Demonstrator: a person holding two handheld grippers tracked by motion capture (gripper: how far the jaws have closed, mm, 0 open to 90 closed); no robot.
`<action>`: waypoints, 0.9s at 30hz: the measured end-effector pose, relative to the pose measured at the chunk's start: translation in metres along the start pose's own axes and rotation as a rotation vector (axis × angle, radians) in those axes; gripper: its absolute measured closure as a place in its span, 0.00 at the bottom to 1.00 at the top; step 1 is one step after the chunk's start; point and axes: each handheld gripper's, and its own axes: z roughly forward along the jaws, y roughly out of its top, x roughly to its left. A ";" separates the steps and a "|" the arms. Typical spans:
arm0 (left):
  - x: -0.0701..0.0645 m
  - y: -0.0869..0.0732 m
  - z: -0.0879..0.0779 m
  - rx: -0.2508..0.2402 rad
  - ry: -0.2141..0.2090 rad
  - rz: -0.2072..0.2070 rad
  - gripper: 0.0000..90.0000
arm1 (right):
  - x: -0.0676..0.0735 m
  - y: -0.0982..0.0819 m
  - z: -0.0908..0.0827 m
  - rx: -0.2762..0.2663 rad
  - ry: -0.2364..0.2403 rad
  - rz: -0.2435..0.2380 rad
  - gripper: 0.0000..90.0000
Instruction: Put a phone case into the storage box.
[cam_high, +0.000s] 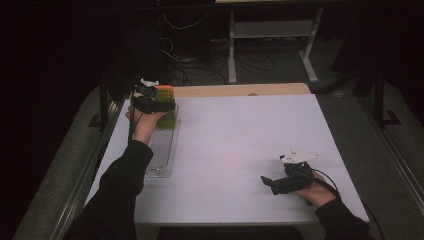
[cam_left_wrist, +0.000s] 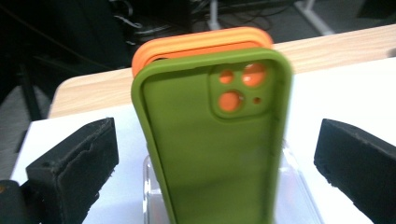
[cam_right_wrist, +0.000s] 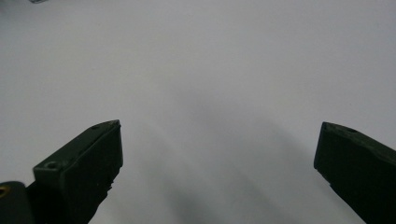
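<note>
A hand and the left gripper (cam_high: 150, 102) hide most of the green case (cam_left_wrist: 215, 140) at the table's (cam_high: 240, 140) far left, where it stands upright in a clear tray (cam_high: 162, 150), its lower end cut off in the left gripper view. The case has round camera holes showing an orange case (cam_left_wrist: 196, 44) just behind, and wide-open jaws flank it without touching. The right gripper (cam_high: 280, 184), near right, has its jaws spread over bare table.

Left tool (cam_left_wrist: 215, 158) jaws wide apart, right tool (cam_right_wrist: 219, 163) open too — low, forearms outstretched
</note>
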 end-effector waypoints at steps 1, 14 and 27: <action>0.000 0.000 -0.002 -0.004 -0.013 0.002 0.00 | 0.000 0.000 0.000 0.000 0.001 0.003 0.00; -0.013 0.002 -0.034 -0.028 -0.200 0.094 0.00 | 0.000 0.002 0.000 -0.006 0.003 0.004 0.00; -0.029 -0.004 -0.063 -0.060 -0.410 0.194 0.00 | 0.000 0.003 -0.002 -0.013 0.005 -0.006 0.00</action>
